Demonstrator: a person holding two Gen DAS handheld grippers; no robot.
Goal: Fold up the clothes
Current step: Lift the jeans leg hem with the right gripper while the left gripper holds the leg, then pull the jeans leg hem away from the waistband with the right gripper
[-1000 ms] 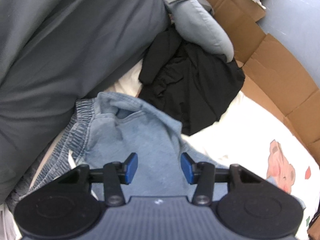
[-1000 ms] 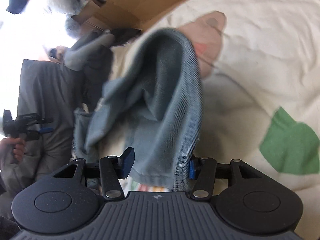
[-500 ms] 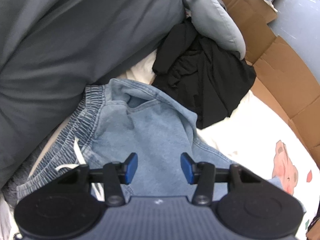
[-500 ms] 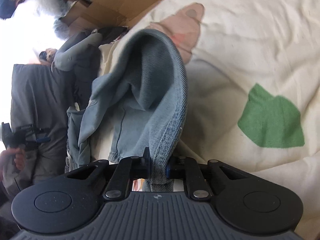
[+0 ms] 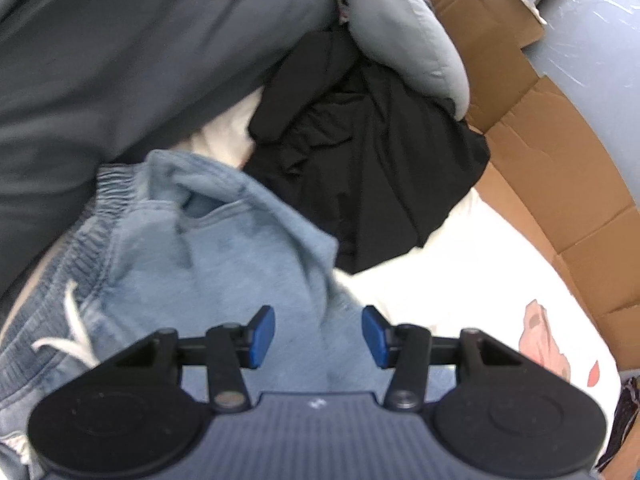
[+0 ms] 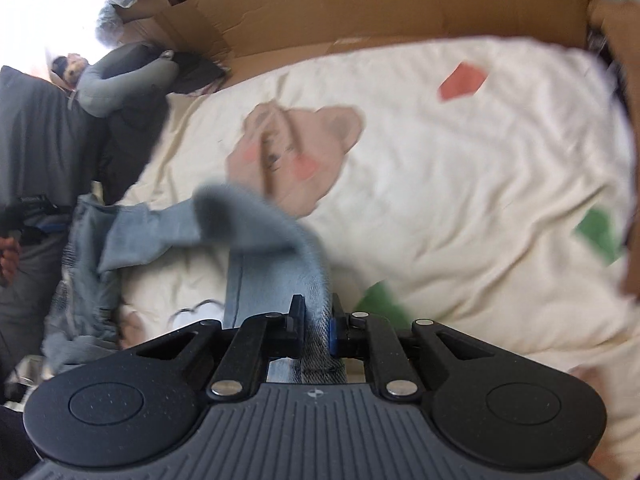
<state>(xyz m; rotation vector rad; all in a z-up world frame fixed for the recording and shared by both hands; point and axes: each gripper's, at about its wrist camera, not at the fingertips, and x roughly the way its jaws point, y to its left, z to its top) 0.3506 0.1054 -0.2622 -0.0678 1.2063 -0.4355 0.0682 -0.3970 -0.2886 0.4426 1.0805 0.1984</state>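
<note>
Light blue denim shorts (image 5: 208, 264) with an elastic waistband and a white drawstring (image 5: 76, 328) lie crumpled on the cream bedsheet (image 5: 460, 288). My left gripper (image 5: 318, 330) hovers just above them, open, blue pads apart with denim below. In the right wrist view my right gripper (image 6: 318, 322) is shut on a leg hem of the same shorts (image 6: 264, 240). The leg stretches away to the left toward the bunched waist. The other hand-held gripper (image 6: 32, 216) shows at the far left.
A black garment (image 5: 360, 168) lies heaped beyond the shorts, with a grey neck pillow (image 5: 408, 40) and a large dark grey cushion (image 5: 140, 52) behind. Flattened cardboard (image 5: 560, 152) lines the bed's far side. The sheet (image 6: 460, 184) bears bear, red and green prints.
My right gripper closed on the shorts' leg hem and pulled it out across the sheet. The left gripper stayed open and shifted slightly over the waist area.
</note>
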